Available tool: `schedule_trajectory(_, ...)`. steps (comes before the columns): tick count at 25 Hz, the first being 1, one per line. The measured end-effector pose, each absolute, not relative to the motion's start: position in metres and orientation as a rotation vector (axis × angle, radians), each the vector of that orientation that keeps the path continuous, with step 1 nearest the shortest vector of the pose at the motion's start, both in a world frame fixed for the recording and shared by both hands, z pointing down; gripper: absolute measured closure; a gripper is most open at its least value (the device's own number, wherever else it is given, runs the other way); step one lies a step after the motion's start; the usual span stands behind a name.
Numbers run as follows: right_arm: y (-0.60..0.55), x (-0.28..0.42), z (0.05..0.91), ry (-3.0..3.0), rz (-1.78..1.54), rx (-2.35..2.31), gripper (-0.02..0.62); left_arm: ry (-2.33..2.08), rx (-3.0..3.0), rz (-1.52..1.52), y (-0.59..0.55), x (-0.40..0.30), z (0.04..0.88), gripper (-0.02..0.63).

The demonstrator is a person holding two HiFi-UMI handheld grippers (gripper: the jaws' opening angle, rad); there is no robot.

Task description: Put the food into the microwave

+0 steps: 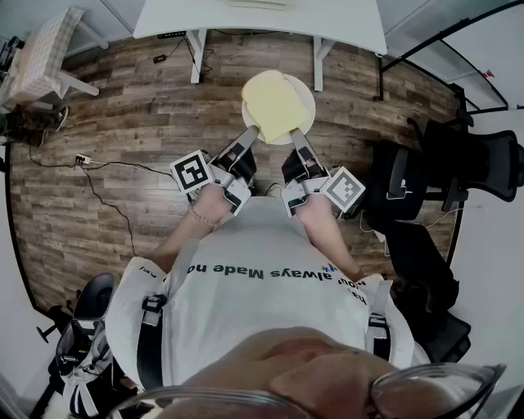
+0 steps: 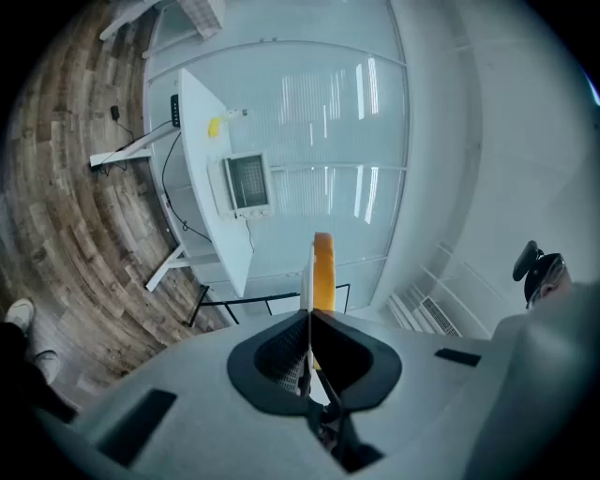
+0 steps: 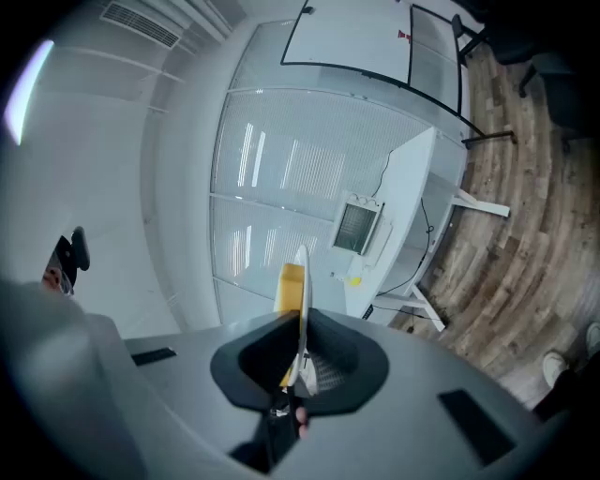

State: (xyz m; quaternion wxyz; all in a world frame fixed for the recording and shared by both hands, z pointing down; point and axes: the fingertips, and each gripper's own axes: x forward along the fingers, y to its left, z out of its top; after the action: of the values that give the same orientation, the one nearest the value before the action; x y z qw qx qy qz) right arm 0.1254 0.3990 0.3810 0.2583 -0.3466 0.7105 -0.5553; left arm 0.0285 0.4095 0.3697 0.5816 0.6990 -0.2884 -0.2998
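A white plate (image 1: 303, 94) carrying a flat yellow piece of food (image 1: 273, 105) is held over the wooden floor in front of me. My left gripper (image 1: 250, 132) is shut on the plate's near left rim. My right gripper (image 1: 296, 135) is shut on its near right rim. In the left gripper view the plate (image 2: 307, 272) runs edge-on between the closed jaws of the left gripper (image 2: 309, 314), with the food (image 2: 322, 267) beside it. The right gripper (image 3: 300, 323) pinches the plate (image 3: 302, 281) and food (image 3: 290, 286) likewise. The microwave (image 2: 246, 183) (image 3: 357, 227) stands on a white table (image 1: 336, 20) ahead.
Black office chairs (image 1: 458, 164) crowd the right side; another chair (image 1: 90, 303) sits at the lower left. A cable and power strip (image 1: 82, 159) lie on the wooden floor. A checked-cloth table (image 1: 41, 57) stands at the far left. A small yellow object (image 2: 215, 127) lies near the microwave.
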Motion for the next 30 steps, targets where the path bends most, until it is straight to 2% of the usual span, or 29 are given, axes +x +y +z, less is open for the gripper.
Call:
schedule_trajectory(21,0.384,0.078,0.380,1.938,-1.493,-0.973,0.566,-0.646,1.625,-0.682,0.394,-0.018,0.368,0.592)
schedule_trajectory(30,0.359,0.078,0.390,1.923,-1.517,-0.968,0.566,-0.668,1.610,-0.681,0.370,-0.019,0.380,0.592)
